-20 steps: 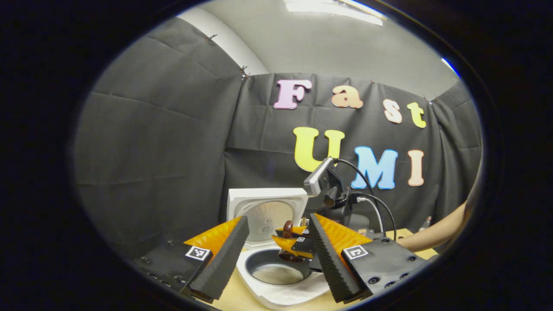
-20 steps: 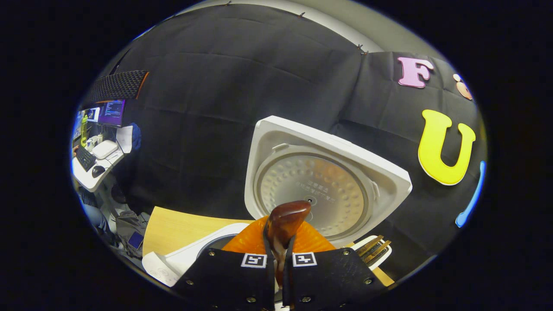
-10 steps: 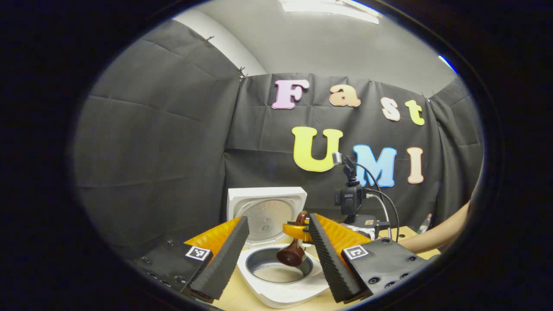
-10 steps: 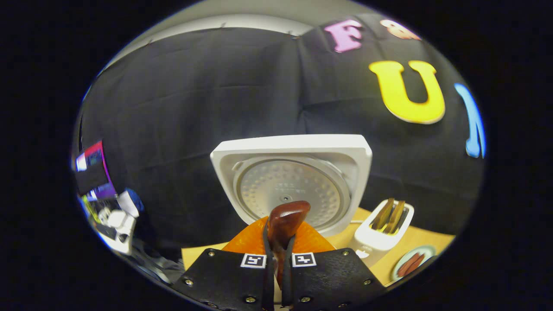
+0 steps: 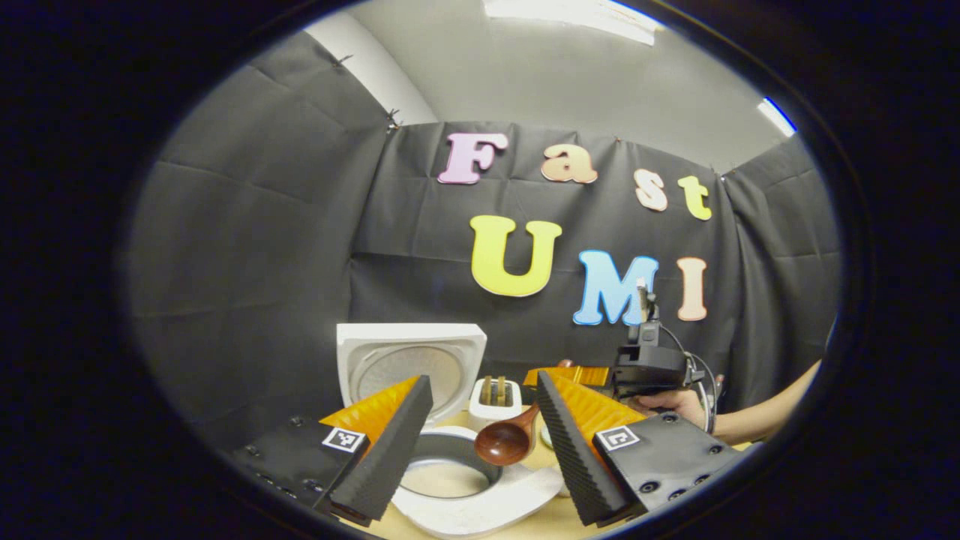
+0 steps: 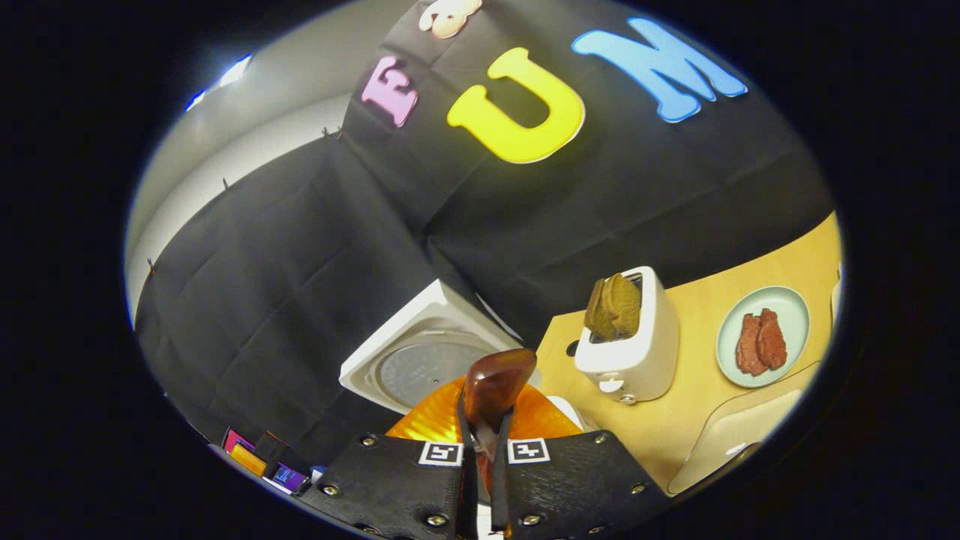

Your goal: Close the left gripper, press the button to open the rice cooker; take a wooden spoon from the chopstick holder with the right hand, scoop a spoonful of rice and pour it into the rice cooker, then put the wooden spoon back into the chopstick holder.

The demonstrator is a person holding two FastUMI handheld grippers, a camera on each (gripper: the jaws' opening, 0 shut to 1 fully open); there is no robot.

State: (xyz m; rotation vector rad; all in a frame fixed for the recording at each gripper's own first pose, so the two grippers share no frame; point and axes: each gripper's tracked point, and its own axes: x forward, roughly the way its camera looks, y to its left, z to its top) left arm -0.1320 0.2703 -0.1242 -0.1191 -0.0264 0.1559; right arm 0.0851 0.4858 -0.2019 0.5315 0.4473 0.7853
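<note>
The white rice cooker stands open, its lid upright and pale rice at the bottom of its pot. My left gripper is open in front of the cooker, with nothing between its fingers. A hand holds my right gripper to the right of the cooker, shut on the wooden spoon. The spoon's dark bowl hangs just right of the pot's rim. In the right gripper view the spoon sticks out between the shut fingers of my right gripper, with the cooker lid beyond it.
A white toaster with bread slices stands on the wooden table to the right of the cooker. A pale green plate holds red meat slices. A beige curved object lies at the lower right.
My right gripper has swung the spoon from over the pot to its right side and has rolled, so its view now takes in the toaster and plate. The left gripper view has shifted slightly.
</note>
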